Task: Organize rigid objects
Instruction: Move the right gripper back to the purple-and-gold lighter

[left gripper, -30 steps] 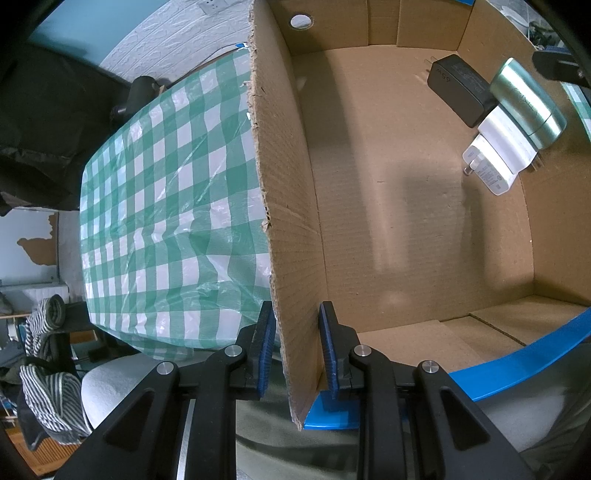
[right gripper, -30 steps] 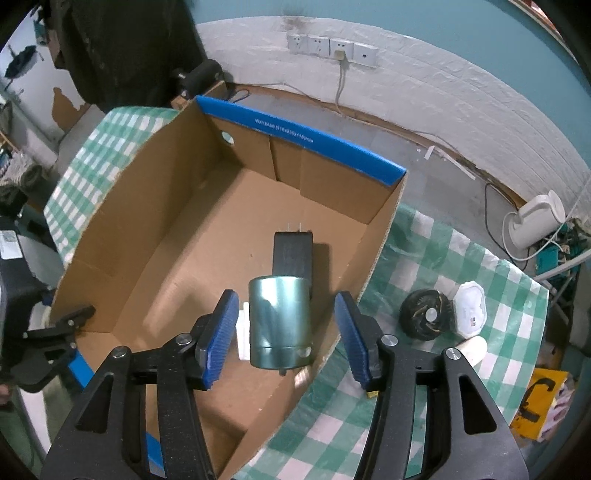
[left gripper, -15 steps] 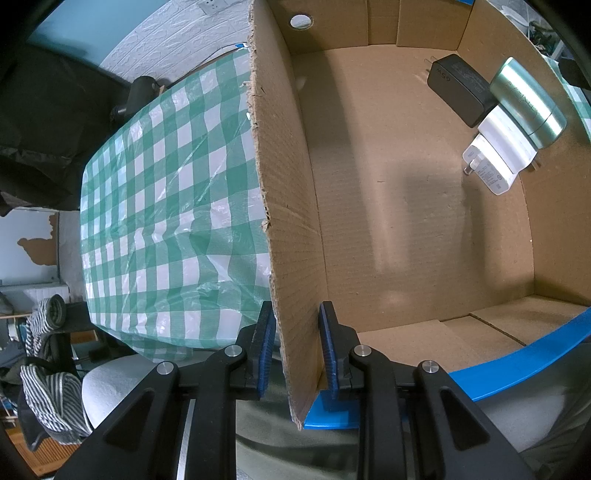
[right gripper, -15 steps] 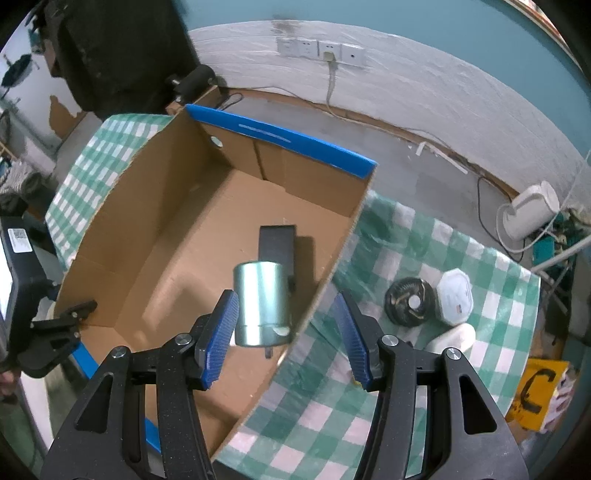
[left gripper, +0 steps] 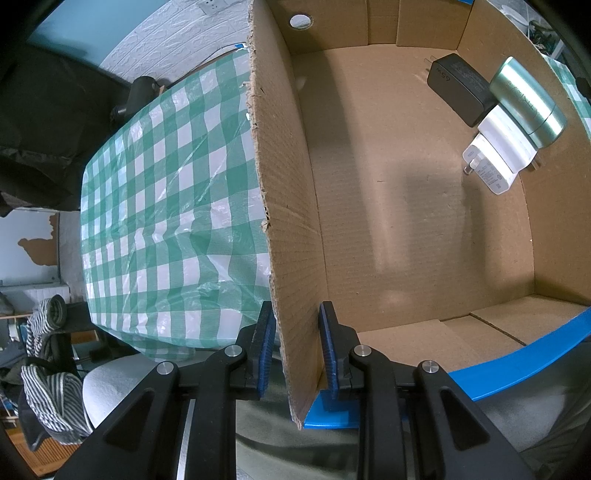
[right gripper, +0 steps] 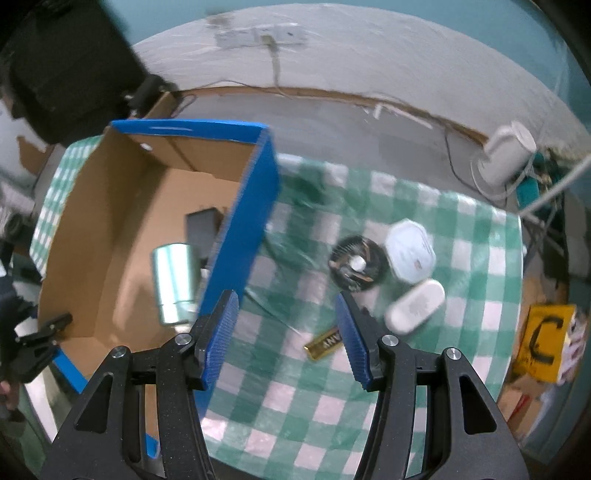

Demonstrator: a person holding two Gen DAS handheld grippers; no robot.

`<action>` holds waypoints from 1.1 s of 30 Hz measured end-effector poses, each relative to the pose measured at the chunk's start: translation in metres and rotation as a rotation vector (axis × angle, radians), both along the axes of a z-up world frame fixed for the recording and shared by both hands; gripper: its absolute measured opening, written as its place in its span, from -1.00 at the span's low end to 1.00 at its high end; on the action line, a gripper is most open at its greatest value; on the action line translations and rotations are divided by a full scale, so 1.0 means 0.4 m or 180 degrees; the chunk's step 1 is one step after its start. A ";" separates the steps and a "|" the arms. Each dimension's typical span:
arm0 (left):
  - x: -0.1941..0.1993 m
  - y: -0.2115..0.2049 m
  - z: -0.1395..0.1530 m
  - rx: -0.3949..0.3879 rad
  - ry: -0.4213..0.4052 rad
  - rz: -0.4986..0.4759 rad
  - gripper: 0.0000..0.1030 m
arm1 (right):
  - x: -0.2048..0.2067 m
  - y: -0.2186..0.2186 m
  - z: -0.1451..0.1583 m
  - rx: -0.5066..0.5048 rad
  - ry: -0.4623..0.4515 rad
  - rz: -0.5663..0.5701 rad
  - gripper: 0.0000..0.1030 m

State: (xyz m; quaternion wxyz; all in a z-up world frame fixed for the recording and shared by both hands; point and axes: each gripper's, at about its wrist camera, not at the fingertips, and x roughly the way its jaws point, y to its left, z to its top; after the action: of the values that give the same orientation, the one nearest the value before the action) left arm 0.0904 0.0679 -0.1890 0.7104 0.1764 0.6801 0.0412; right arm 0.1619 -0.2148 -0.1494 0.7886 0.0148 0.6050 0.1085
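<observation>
Box (left gripper: 388, 184) wall sits clamped in the left gripper (left gripper: 297, 347); the right gripper (right gripper: 286, 332), jaws apart and empty, should descend squarely over the gold bar (right gripper: 325, 343) on the counter (right gripper: 461, 229).

A small room with teal walls and a table under a green-checked cloth.

A white brick-textured panel (right gripper: 332, 48) runs along the wall's base, carrying a row of sockets (right gripper: 260, 35) with one cord plugged in. A white kettle (right gripper: 508, 157) sits on the grey floor (right gripper: 332, 125). Striped clothing (left gripper: 51, 391) hangs beside the table (left gripper: 155, 206).
</observation>
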 end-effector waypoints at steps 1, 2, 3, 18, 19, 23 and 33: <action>0.000 -0.001 0.000 -0.0002 0.0000 0.0001 -0.51 | 0.002 -0.014 -0.009 -0.0001 0.0035 -0.0056 0.07; 0.001 -0.001 0.000 -0.0002 0.0000 0.0001 -0.51 | 0.002 -0.023 -0.015 -0.0008 0.0055 -0.0088 0.07; 0.000 0.000 0.000 -0.0001 0.0002 0.0001 -0.51 | 0.003 -0.031 -0.024 -0.0017 0.0084 -0.0126 0.07; 0.000 -0.001 0.000 0.0000 0.0001 -0.0003 -0.51 | 0.020 -0.098 -0.257 -0.0059 0.0822 -0.0599 0.07; 0.000 -0.001 0.000 -0.0001 0.0002 -0.0002 -0.51 | 0.021 -0.100 -0.267 -0.0065 0.0842 -0.0635 0.07; 0.000 -0.001 0.000 -0.0002 0.0001 -0.0002 -0.51 | 0.023 -0.109 -0.297 -0.0109 0.0895 -0.0713 0.07; -0.001 0.000 0.000 -0.0003 0.0002 -0.0005 -0.50 | 0.016 -0.095 -0.333 -0.0274 0.0891 -0.0749 -0.11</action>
State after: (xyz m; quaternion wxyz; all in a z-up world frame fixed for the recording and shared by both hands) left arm 0.0901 0.0679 -0.1888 0.7102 0.1766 0.6802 0.0404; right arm 0.1682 -0.2528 -0.2827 0.7039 0.0667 0.7070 -0.0136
